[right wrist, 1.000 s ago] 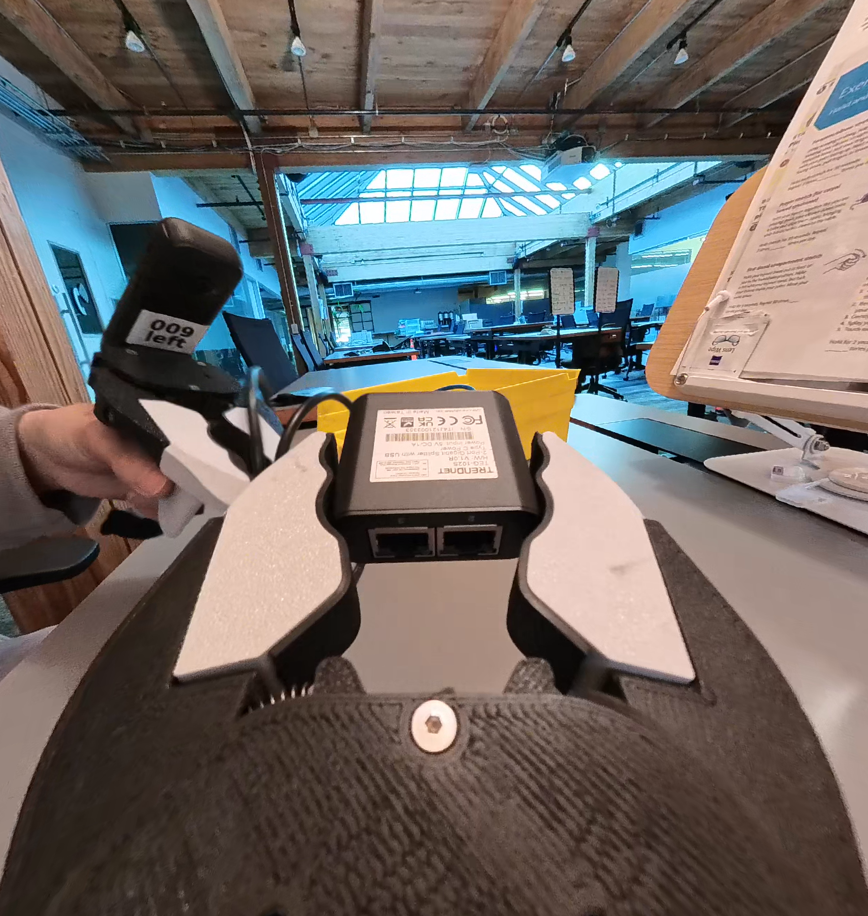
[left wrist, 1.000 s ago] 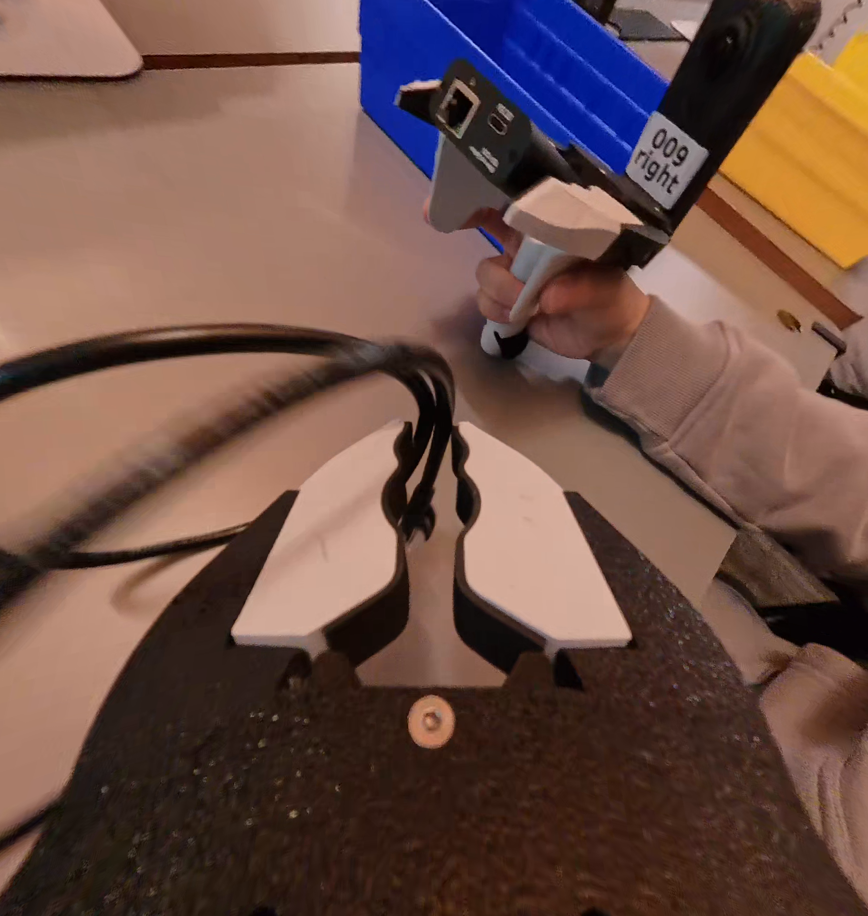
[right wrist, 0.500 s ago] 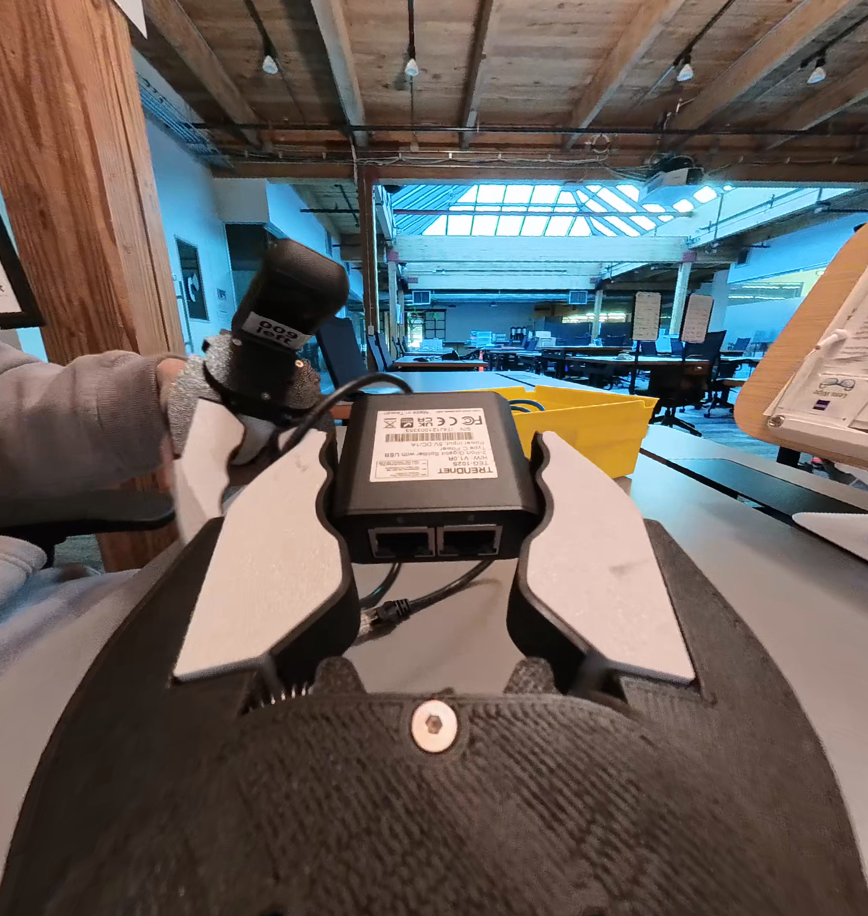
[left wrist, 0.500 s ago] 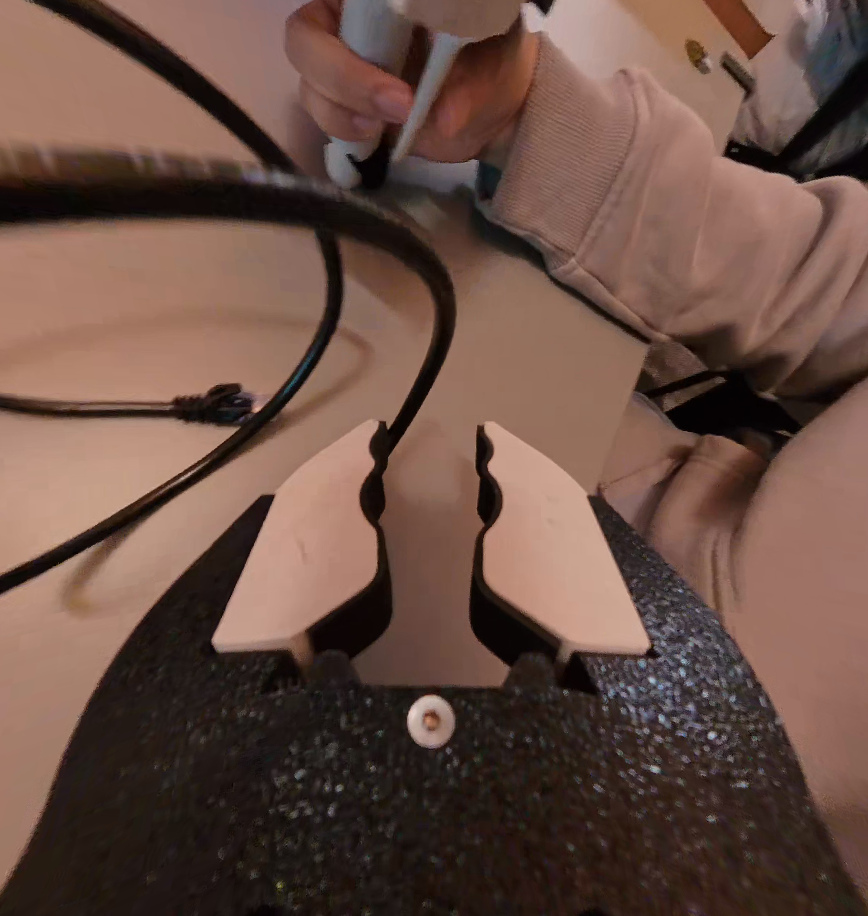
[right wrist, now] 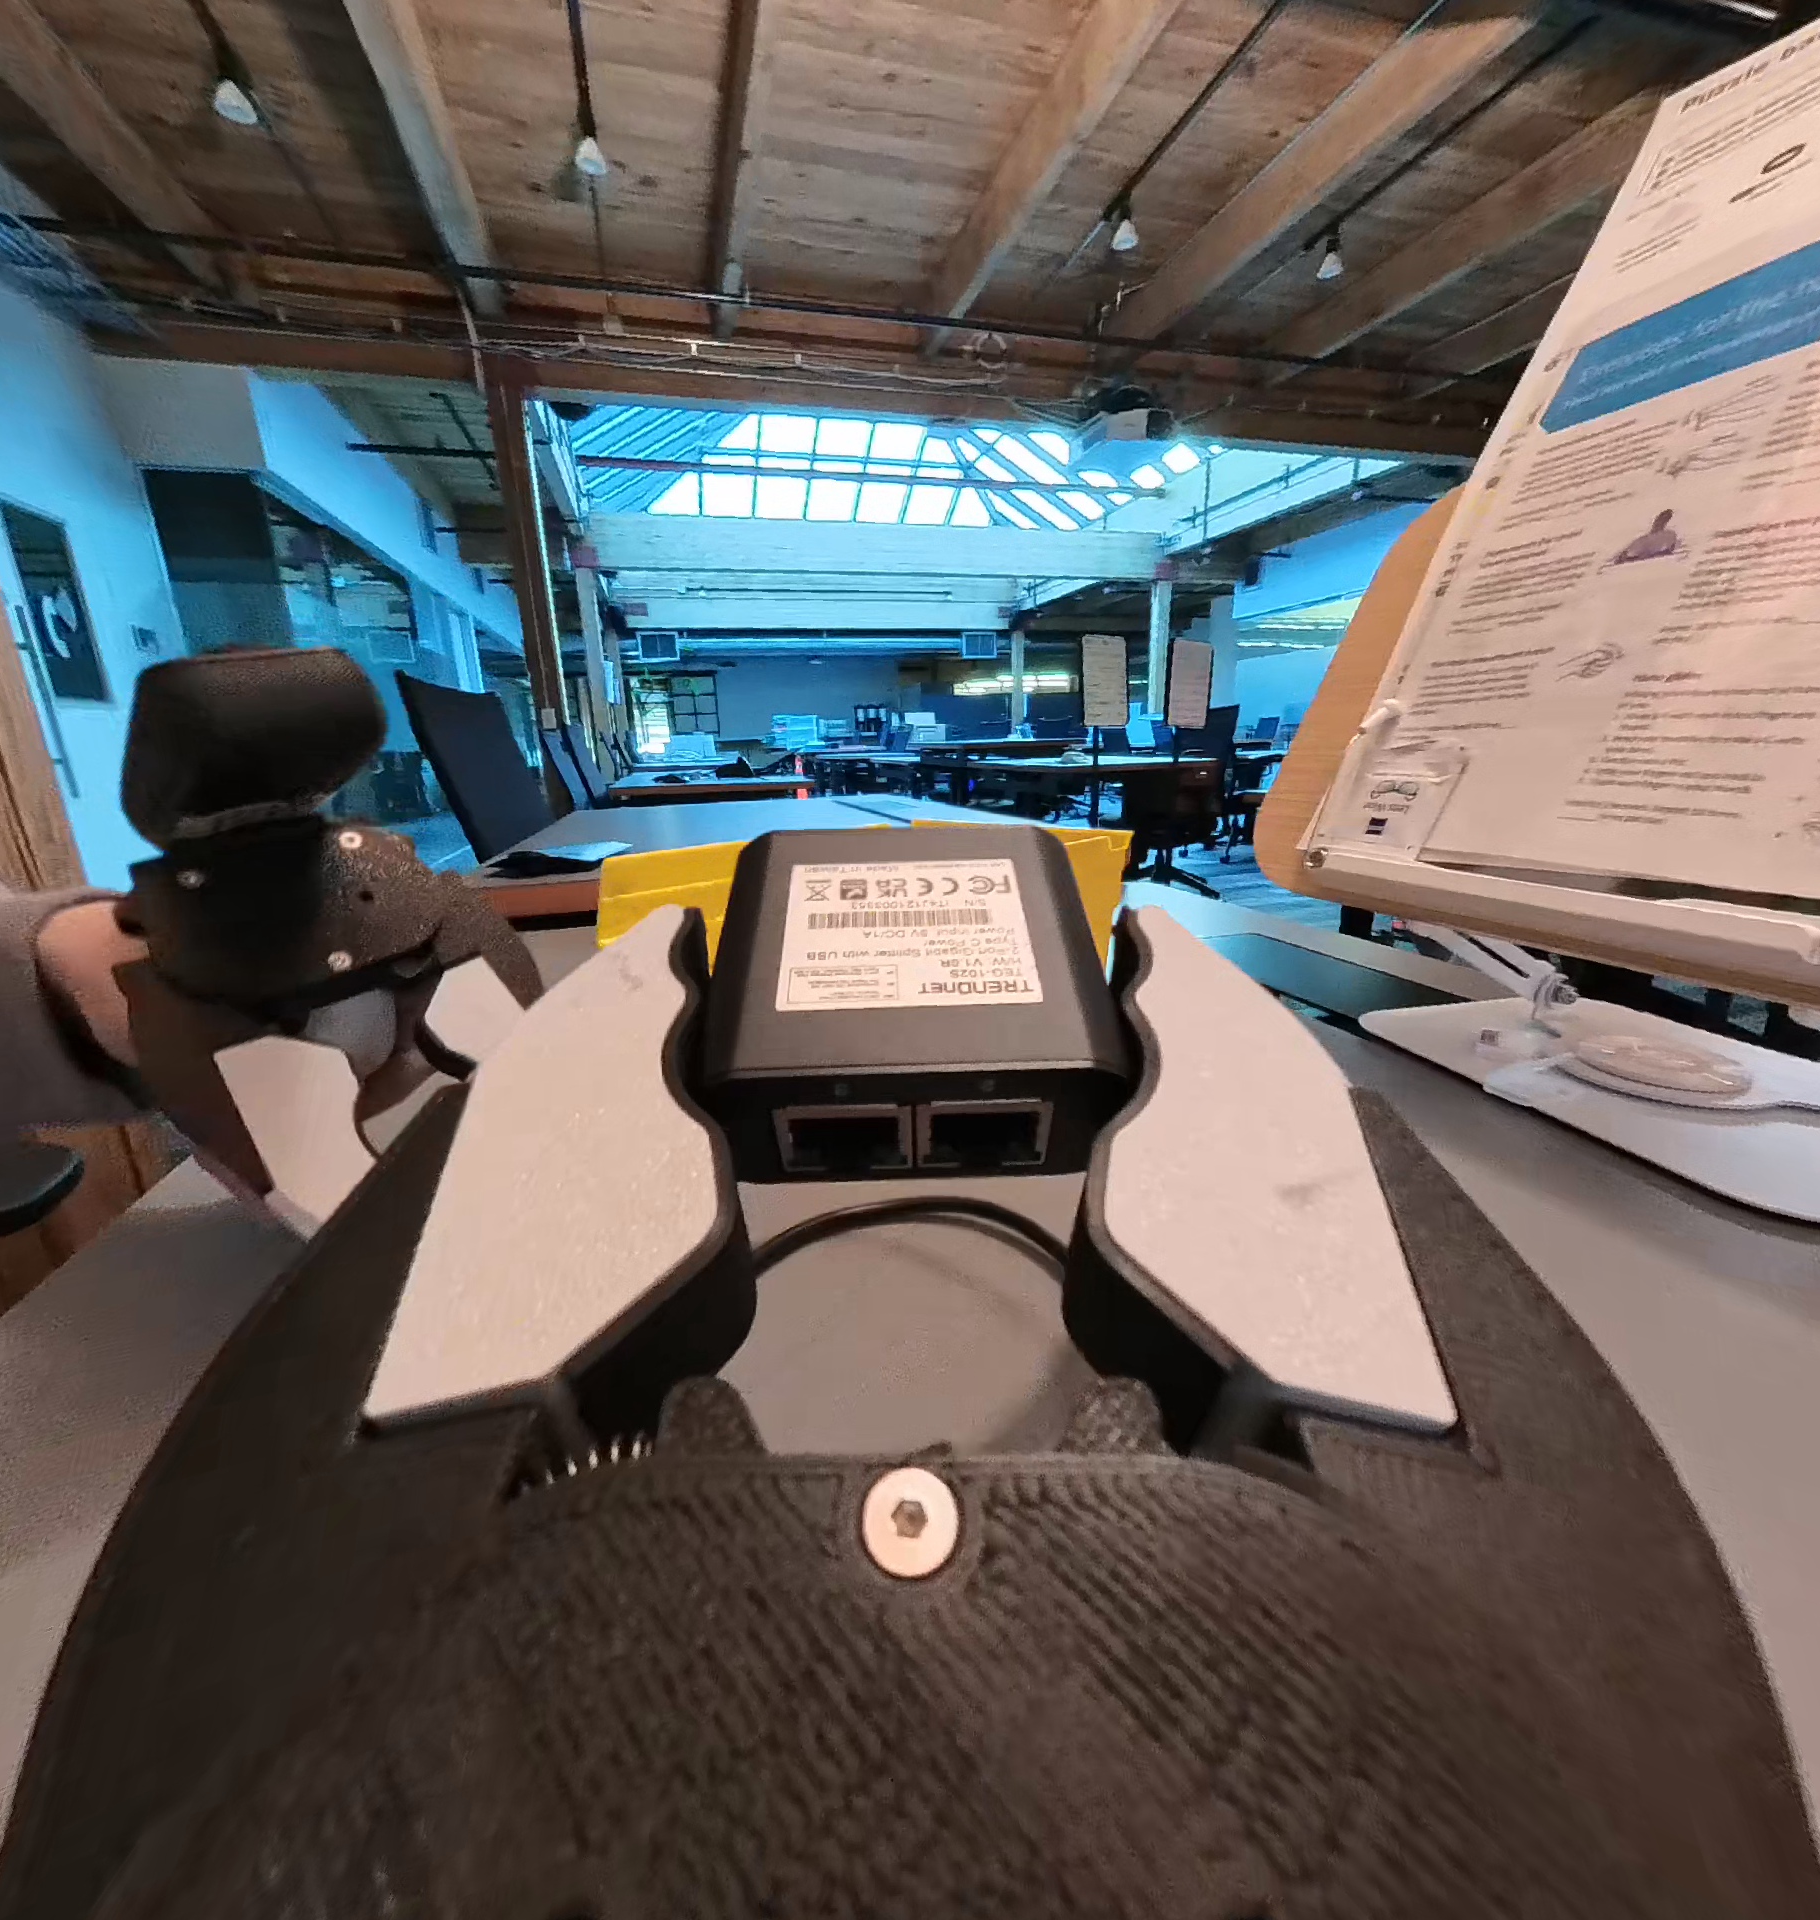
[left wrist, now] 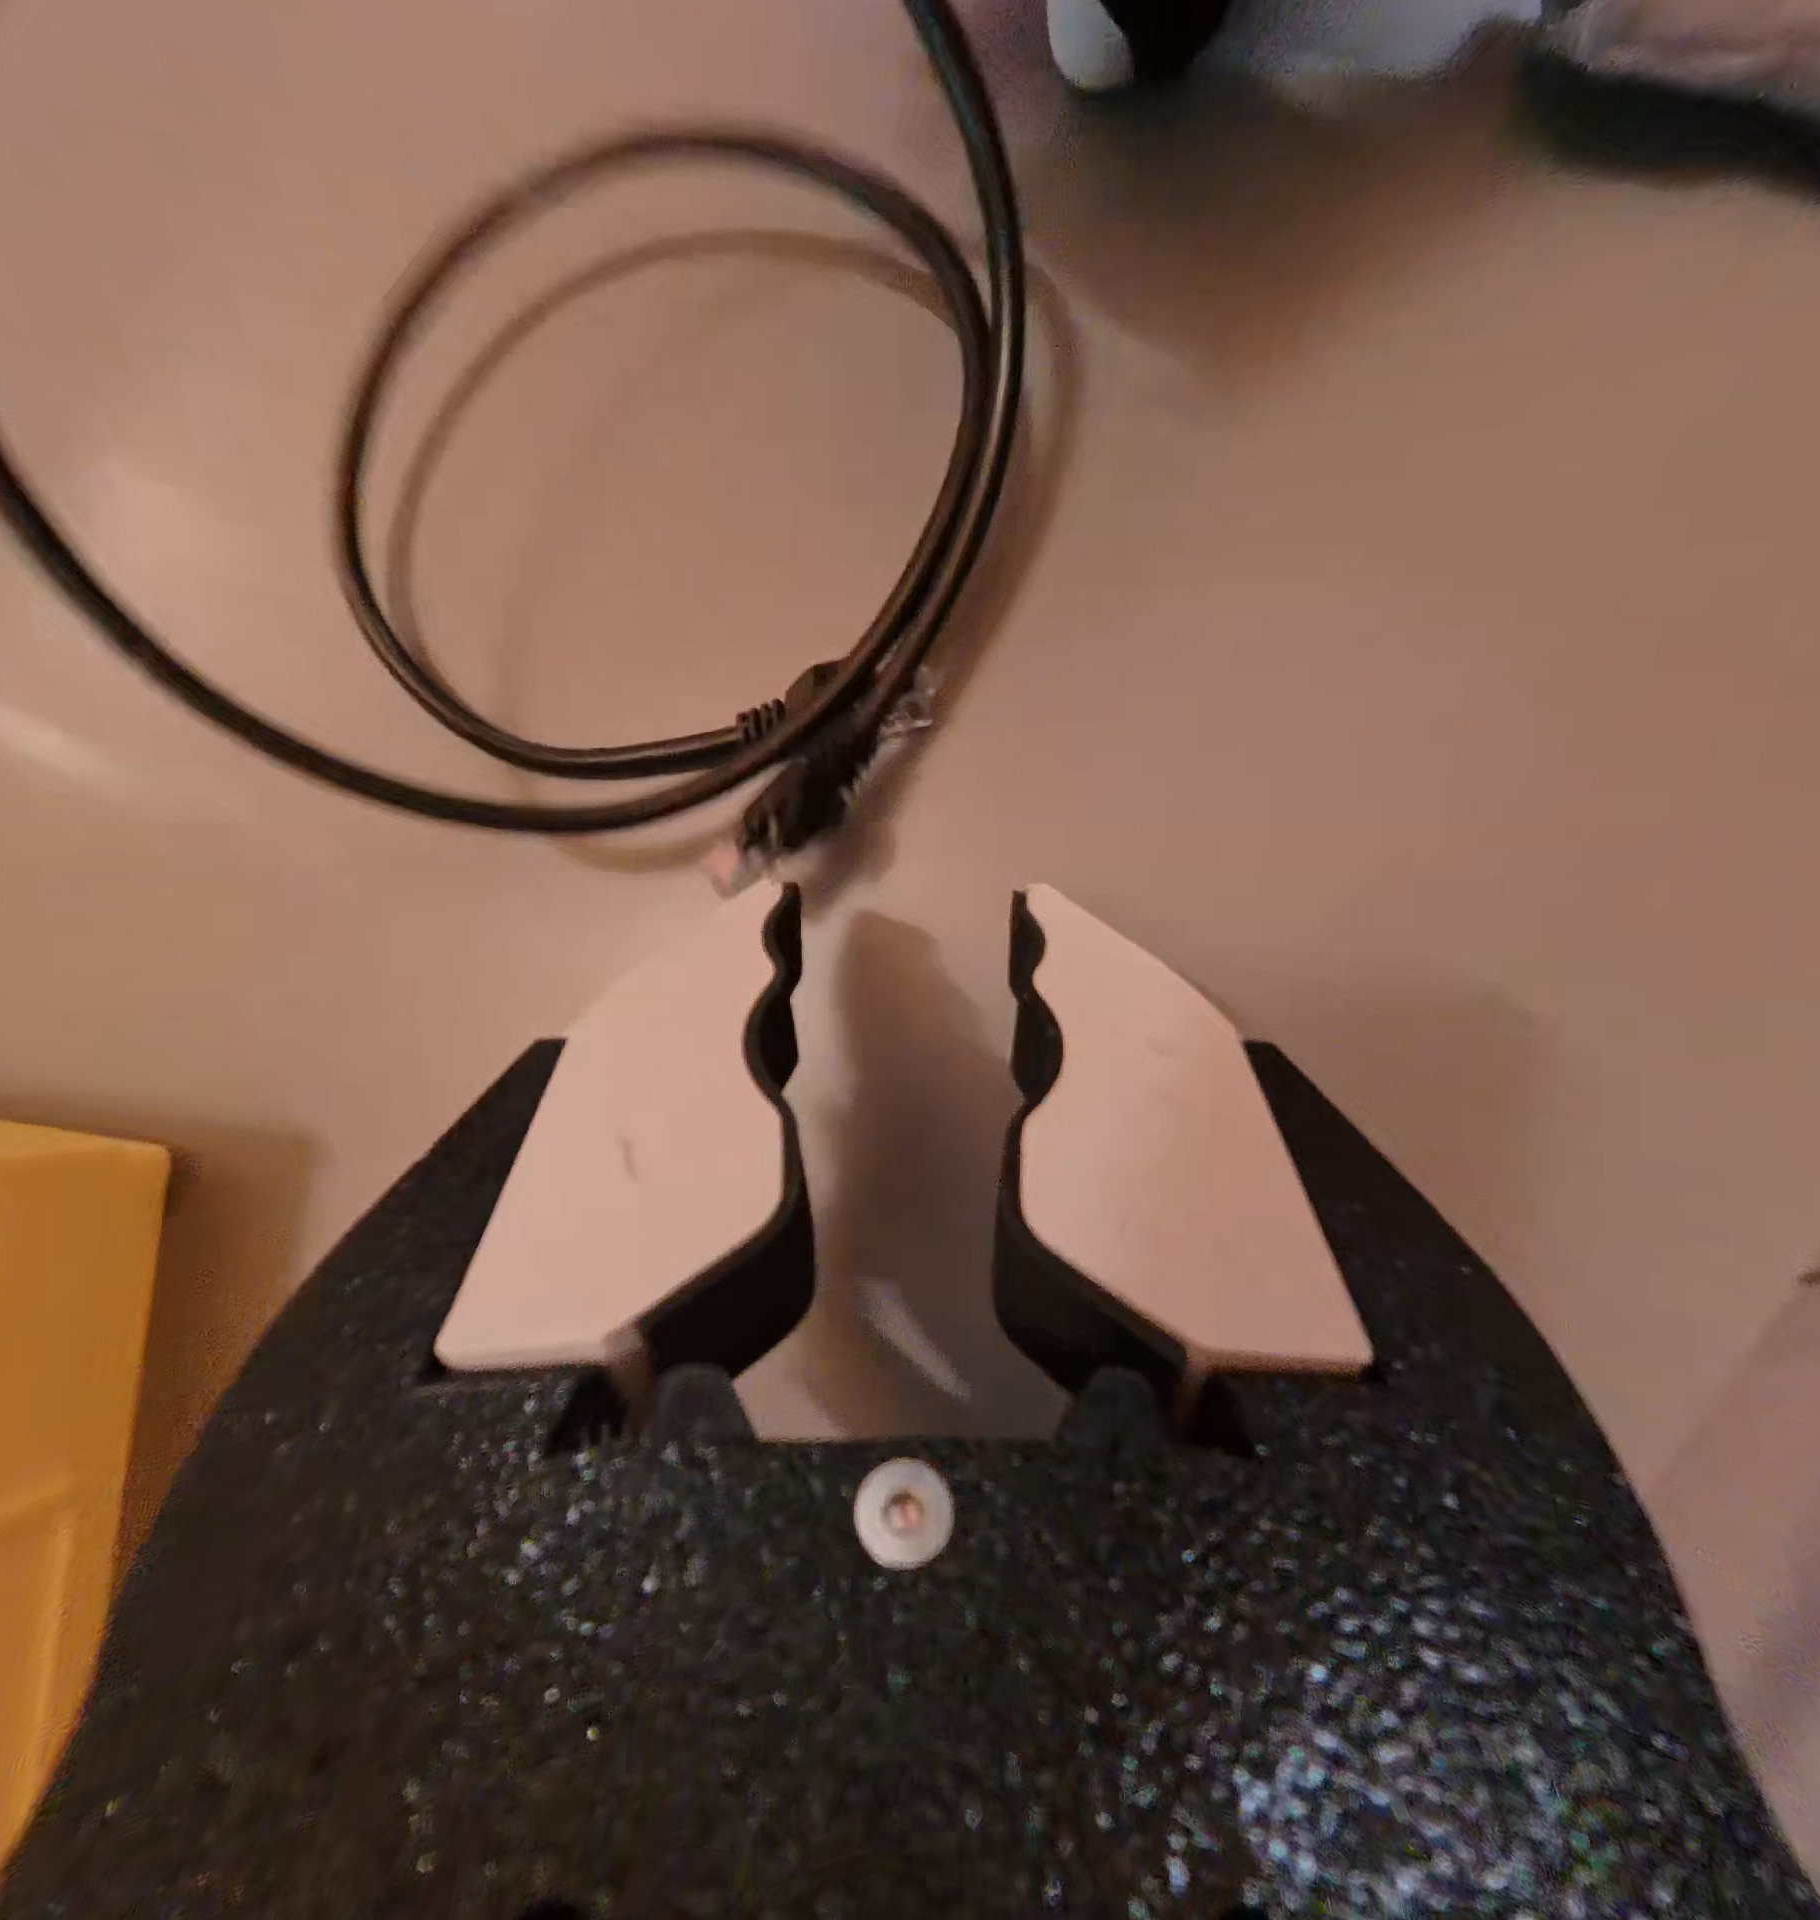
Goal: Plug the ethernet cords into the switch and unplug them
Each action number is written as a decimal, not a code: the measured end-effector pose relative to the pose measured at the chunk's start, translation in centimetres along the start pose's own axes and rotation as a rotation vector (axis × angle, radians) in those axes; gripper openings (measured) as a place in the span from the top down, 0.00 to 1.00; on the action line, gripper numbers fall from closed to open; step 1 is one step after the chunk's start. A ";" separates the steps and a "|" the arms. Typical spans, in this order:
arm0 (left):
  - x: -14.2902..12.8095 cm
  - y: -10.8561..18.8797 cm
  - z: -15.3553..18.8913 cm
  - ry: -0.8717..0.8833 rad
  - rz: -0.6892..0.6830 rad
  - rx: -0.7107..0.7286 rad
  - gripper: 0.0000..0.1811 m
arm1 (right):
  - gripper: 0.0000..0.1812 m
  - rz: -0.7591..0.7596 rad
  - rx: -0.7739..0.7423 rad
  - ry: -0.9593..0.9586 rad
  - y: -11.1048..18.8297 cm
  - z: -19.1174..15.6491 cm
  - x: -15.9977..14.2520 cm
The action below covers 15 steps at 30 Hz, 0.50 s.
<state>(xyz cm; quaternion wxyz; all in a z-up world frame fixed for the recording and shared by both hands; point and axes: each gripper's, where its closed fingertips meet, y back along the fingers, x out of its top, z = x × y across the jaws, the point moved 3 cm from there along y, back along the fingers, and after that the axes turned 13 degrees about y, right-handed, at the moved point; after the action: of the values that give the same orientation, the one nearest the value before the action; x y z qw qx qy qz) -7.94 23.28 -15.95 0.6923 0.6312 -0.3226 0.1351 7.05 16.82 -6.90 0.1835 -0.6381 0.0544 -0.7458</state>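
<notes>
My right gripper (right wrist: 906, 925) is shut on the black switch (right wrist: 911, 987) and holds it above the table, its two empty ports (right wrist: 911, 1138) facing the camera. My left gripper (left wrist: 906, 894) is open and empty, pointing down at the table. Black ethernet cords (left wrist: 677, 499) lie coiled on the table just beyond its fingertips, with two plugs (left wrist: 812, 769) near the left fingertip (left wrist: 781, 914). A loop of cord (right wrist: 906, 1216) shows under the switch. The left gripper (right wrist: 293, 914) also shows at the left of the right wrist view, held by a hand.
A yellow bin (left wrist: 44, 1403) sits at the left of the left gripper; it shows behind the switch too (right wrist: 657, 883). A wooden document stand with papers (right wrist: 1612, 623) stands on the table at the right. The grey table top (right wrist: 1664, 1351) stretches around. The tips of one gripper are about 20 centimetres away from the tips of the other.
My left gripper let go of the cord, opened wider and swung down over the coiled cords and plugs on the table. The right gripper keeps holding the switch, turned slightly.
</notes>
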 end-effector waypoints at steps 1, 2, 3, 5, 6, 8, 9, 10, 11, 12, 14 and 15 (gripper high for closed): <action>0.0 -0.2 0.1 -0.025 0.010 0.012 0.79 | 0.59 0.001 -0.006 -0.004 0.0 0.1 0.0; 0.0 -0.4 0.2 -0.046 0.025 0.019 0.79 | 0.59 -0.003 -0.016 0.001 0.0 0.1 -0.1; 0.0 -0.7 0.1 -0.056 0.039 0.035 0.79 | 0.59 -0.008 -0.016 0.008 0.0 0.1 -0.1; -0.3 -1.1 -0.4 -0.046 0.040 0.066 0.80 | 0.59 -0.010 -0.016 0.007 0.0 0.1 -0.1; -0.4 -1.3 -0.5 -0.036 0.037 0.065 0.80 | 0.59 -0.010 -0.023 0.009 0.0 0.2 -0.1; -0.2 -1.5 -0.4 -0.014 0.055 0.056 0.80 | 0.59 -0.006 -0.023 0.007 0.0 0.3 0.0; 0.1 -1.5 -0.3 -0.007 0.066 0.050 0.80 | 0.59 -0.008 -0.026 0.007 0.0 0.3 -0.1; 0.3 -1.4 -0.2 -0.006 0.073 0.052 0.80 | 0.59 -0.012 -0.027 0.007 0.0 0.3 -0.2; 0.6 -1.4 -0.3 -0.008 0.082 0.068 0.80 | 0.59 -0.016 -0.024 0.008 0.0 0.2 -0.2; 1.0 -1.3 -0.5 -0.011 0.092 0.089 0.81 | 0.59 -0.018 -0.020 0.009 -0.1 0.2 -0.3; 1.9 -1.2 -0.6 -0.042 0.121 0.106 0.82 | 0.59 -0.020 -0.016 0.009 -0.1 0.1 -0.3; 2.3 -1.3 -0.4 -0.069 0.135 0.094 0.84 | 0.59 -0.021 -0.014 0.010 -0.2 0.1 -0.3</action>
<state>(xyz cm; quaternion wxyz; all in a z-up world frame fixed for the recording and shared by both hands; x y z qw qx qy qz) -5.37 22.95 -15.56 0.6398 0.6440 -0.3813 0.1747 7.11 17.08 -7.11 0.1709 -0.6362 0.0539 -0.7504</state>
